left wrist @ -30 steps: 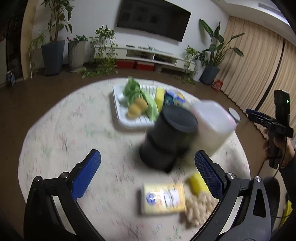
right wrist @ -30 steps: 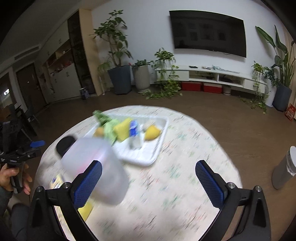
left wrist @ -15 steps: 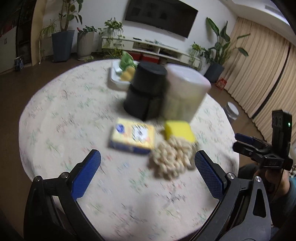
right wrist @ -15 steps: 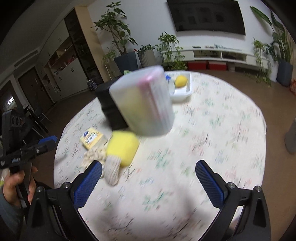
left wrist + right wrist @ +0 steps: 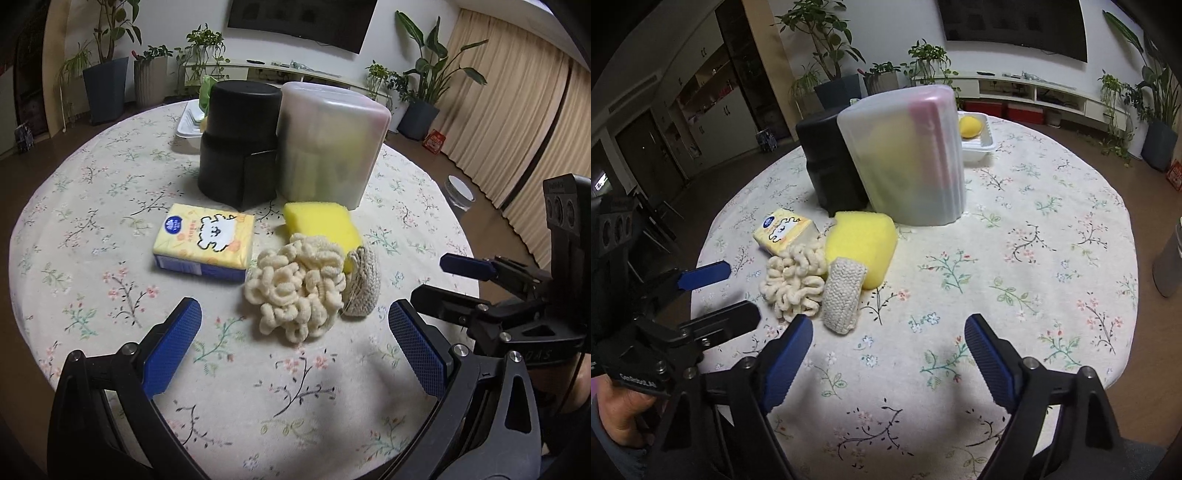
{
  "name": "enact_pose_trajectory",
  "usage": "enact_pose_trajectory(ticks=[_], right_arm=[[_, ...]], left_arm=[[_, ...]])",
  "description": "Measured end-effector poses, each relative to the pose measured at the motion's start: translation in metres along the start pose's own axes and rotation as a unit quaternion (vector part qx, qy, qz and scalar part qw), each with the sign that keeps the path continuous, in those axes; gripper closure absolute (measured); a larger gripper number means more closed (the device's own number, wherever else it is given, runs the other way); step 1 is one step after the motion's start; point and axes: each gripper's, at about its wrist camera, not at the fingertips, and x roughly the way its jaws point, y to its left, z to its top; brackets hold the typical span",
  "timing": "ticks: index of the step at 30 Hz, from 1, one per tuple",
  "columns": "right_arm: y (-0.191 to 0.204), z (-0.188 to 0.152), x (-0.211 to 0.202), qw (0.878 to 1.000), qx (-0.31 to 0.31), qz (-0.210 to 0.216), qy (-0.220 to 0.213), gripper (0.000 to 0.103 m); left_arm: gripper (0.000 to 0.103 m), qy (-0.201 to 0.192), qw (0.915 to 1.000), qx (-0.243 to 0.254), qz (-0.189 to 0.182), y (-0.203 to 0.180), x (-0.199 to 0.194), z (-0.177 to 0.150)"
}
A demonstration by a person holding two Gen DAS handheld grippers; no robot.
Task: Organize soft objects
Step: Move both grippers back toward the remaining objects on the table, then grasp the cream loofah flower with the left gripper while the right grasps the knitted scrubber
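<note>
On the floral table lie a yellow tissue pack [image 5: 205, 242] [image 5: 785, 230], a yellow sponge [image 5: 322, 224] [image 5: 862, 244], a cream loopy scrubber [image 5: 295, 290] [image 5: 794, 282] and a knitted beige pad [image 5: 362, 282] [image 5: 844, 290], close together. Behind them stand a black container [image 5: 238, 142] [image 5: 829, 162] and a translucent container [image 5: 330, 144] [image 5: 910, 155]. My left gripper [image 5: 295, 347] is open and empty just in front of the scrubber. My right gripper [image 5: 888, 354] is open and empty, near the pad. Each gripper shows in the other view, the right one [image 5: 467, 280] and the left one [image 5: 713, 295].
A white tray [image 5: 188, 127] [image 5: 979, 144] with yellow and green items sits at the table's far side, behind the containers. A grey bin [image 5: 1169, 258] stands on the floor to the right. Potted plants and a TV shelf line the far wall.
Both grippers have pulled back and dropped low toward the near table edge. The soft objects now lie right in front of them; the tray is now behind the containers.
</note>
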Motion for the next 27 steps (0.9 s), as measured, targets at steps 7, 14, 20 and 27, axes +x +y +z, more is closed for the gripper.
enact_pose_trajectory(ticks=[7, 14, 20, 27], right_arm=[[-0.002, 0.005, 0.008, 1.0, 0.0, 0.005, 0.013, 0.027], [-0.007, 0.009, 0.014, 1.0, 0.006, 0.014, 0.022, 0.028], [-0.006, 0.013, 0.015, 0.999, 0.01, 0.021, 0.022, 0.028], [-0.009, 0.014, 0.013, 0.999, 0.015, 0.023, 0.021, 0.028]], left_arm=[[0.0, 0.015, 0.9999, 0.007, -0.003, -0.005, 0.018, 0.004], [0.0, 0.025, 0.9997, -0.006, -0.001, 0.004, 0.026, 0.003], [0.0, 0.025, 0.9996, -0.013, -0.008, 0.01, 0.028, 0.001], [0.002, 0.027, 0.9996, -0.005, -0.001, 0.008, 0.034, 0.0]])
